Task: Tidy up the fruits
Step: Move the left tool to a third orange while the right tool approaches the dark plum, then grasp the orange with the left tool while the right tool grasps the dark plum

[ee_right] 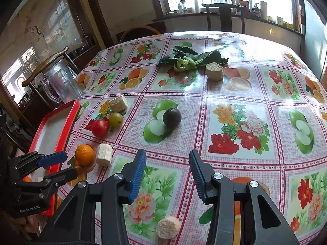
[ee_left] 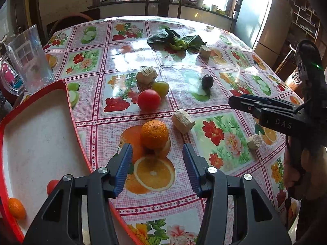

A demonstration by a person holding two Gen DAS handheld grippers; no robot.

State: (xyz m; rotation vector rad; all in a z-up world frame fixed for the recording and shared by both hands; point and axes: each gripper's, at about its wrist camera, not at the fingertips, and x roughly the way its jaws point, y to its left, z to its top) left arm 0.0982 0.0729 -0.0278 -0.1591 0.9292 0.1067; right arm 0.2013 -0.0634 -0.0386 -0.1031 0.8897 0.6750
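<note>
An orange (ee_left: 155, 134) lies on the flowered tablecloth just beyond the tips of my left gripper (ee_left: 157, 161), which is open with nothing between its blue pads. Farther off sit a red tomato (ee_left: 149, 100), a yellow-green fruit (ee_left: 161, 88) and a dark plum (ee_left: 207, 81). The red tray (ee_left: 40, 122) at the left holds a small orange (ee_left: 16, 208) and a small red fruit (ee_left: 52, 185). My right gripper (ee_right: 167, 163) hangs open and empty over the cloth, the plum (ee_right: 172, 116) ahead of it. The left gripper (ee_right: 67, 166) shows beside the orange (ee_right: 85, 154).
Several beige chunks lie among the fruit, one (ee_left: 182, 120) right of the orange, one (ee_right: 167, 227) under the right gripper. Leafy greens (ee_left: 175, 39) lie at the far side. A clear pitcher (ee_left: 30, 61) stands behind the tray. Chairs ring the table.
</note>
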